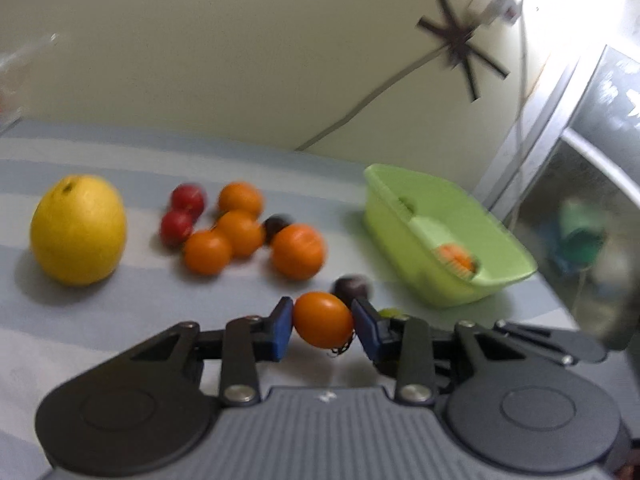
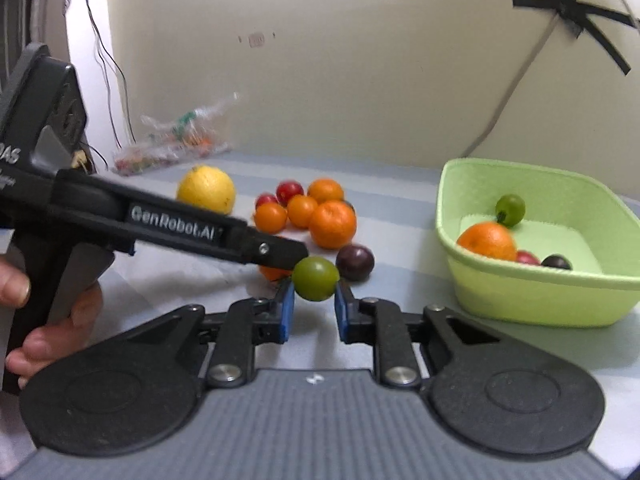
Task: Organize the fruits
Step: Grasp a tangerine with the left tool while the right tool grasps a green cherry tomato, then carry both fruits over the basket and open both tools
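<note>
My left gripper [image 1: 323,322] is shut on a small orange fruit [image 1: 323,319], held just above the striped cloth. My right gripper [image 2: 315,300] is shut on a green round fruit [image 2: 315,278]. The left gripper body crosses the right wrist view from the left, its tip [image 2: 280,250] just beside the green fruit. A green basket [image 2: 520,300] at the right holds an orange [image 2: 486,240], a green fruit [image 2: 510,209] and small dark fruits. A dark plum [image 2: 355,262] lies just beyond both grippers; it also shows in the left wrist view [image 1: 352,288].
A pile of oranges [image 1: 240,232] and red fruits [image 1: 182,212] lies on the cloth, with a large yellow citrus [image 1: 78,228] to its left. A plastic bag [image 2: 176,144] lies by the far wall. A window frame [image 1: 560,128] stands behind the basket [image 1: 444,236].
</note>
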A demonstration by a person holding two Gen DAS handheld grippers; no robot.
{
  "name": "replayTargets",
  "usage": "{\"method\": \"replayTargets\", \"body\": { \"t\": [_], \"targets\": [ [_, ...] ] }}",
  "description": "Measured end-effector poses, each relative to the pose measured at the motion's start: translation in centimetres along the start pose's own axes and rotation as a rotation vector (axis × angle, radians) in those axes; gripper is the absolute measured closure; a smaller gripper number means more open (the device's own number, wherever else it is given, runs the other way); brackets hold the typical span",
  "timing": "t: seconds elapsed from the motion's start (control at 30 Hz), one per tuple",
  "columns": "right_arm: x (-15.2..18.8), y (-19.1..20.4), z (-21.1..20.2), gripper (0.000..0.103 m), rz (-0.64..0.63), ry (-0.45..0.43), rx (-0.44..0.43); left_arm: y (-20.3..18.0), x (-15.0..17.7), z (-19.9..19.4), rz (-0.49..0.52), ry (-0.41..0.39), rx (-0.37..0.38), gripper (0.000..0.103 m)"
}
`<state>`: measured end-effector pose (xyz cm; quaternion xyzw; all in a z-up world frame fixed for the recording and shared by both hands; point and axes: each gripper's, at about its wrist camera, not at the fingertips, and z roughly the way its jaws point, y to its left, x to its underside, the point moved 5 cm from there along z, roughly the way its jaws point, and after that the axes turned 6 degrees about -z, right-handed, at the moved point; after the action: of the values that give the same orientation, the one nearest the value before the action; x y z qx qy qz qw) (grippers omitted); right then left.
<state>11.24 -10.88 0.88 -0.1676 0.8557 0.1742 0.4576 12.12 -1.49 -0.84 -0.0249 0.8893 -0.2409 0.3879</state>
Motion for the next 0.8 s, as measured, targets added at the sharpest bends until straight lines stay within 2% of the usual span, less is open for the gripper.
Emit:
{"method": "replayTargets", "body": {
  "t": [0.1, 0.17, 0.23, 0.33, 0.43, 0.53, 0.57, 0.67, 0.8],
  "targets": [
    [-1.2, -2.0, -2.8, 0.079, 0.013, -0.106, 0.047, -2.3, -2.1, -0.2, 0.019, -0.030, 0.061, 0.070],
    [-1.9, -4.3, -4.6, 0.079, 0.008, -0.158, 0.132, -4.4, -3.6, 0.9, 0.047, -0.021, 0.086, 0.070],
    [-2.3, -7.4, -5.4, 0.079, 0.013, -0.166, 0.227, -6.7, -4.8, 2.8, 0.082, -0.011, 0.097, 0.070],
    [-1.7, -11.9, -4.9, 0.078, 0.069, -0.117, 0.302, -9.1, -5.6, 6.3, 0.126, 0.011, 0.092, 0.070],
    [-0.5, -14.2, -4.2, 0.076, 0.149, -0.098, 0.284, -10.3, -5.5, 9.9, 0.136, 0.065, 0.072, 0.069],
    [-0.1, -14.3, -3.6, 0.075, 0.166, -0.073, 0.273, -10.9, -4.8, 12.0, 0.148, 0.096, 0.045, 0.069],
    [0.0, -14.1, -3.6, 0.069, 0.163, -0.074, 0.281, -11.0, -4.6, 12.3, 0.150, 0.102, 0.042, 0.069],
    [-0.1, -14.0, -3.5, 0.062, 0.161, -0.090, 0.292, -11.1, -4.5, 12.2, 0.159, 0.092, 0.037, 0.067],
    [0.2, -13.6, -4.7, 0.062, 0.181, -0.159, 0.325, -10.3, -5.5, 9.0, 0.129, 0.021, 0.063, 0.065]
  ]
}}
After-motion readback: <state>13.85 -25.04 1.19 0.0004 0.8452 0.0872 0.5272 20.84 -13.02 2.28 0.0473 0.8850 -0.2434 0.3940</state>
